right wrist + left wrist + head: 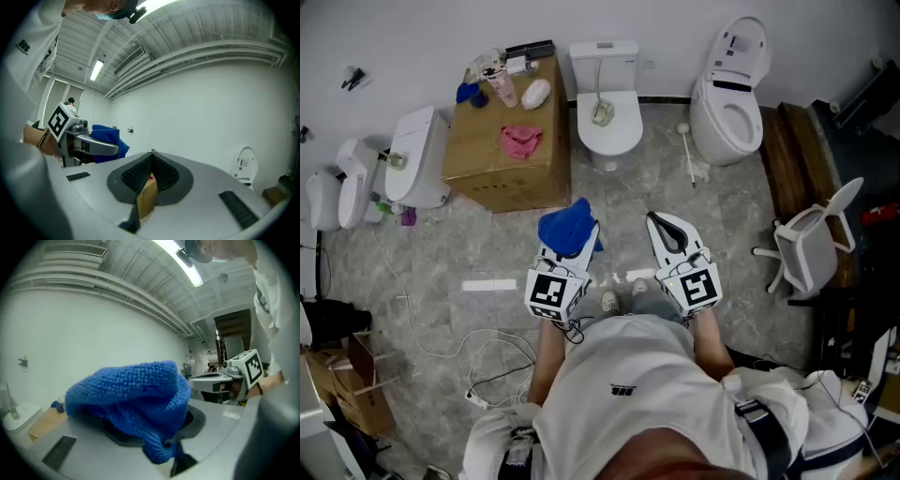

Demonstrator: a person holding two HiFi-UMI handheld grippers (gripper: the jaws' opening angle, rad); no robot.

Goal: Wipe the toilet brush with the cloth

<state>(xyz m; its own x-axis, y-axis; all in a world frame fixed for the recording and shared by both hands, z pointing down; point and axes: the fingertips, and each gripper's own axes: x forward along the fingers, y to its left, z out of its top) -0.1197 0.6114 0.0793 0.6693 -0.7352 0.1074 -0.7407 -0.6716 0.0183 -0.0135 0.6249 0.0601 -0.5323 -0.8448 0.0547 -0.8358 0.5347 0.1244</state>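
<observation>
Tiled floor (722, 211): left gripper (573, 251) jaws clamp blue cloth (565, 228); right gripper (656, 219) jaws closed; box (492, 155) print unreadable.

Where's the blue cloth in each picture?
Head view: the blue cloth is in the middle.
Left gripper view: the cloth fills the middle.
Right gripper view: the cloth is at the left, halfway down.
Shared landmark: the white wall behind it.

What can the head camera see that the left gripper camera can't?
Only the head view: the brush standing on the middle toilet, the pink cloth and the white chair. Only the left gripper view: the ceiling light. Both: the blue cloth pinched in the left gripper, and the right gripper.
</observation>
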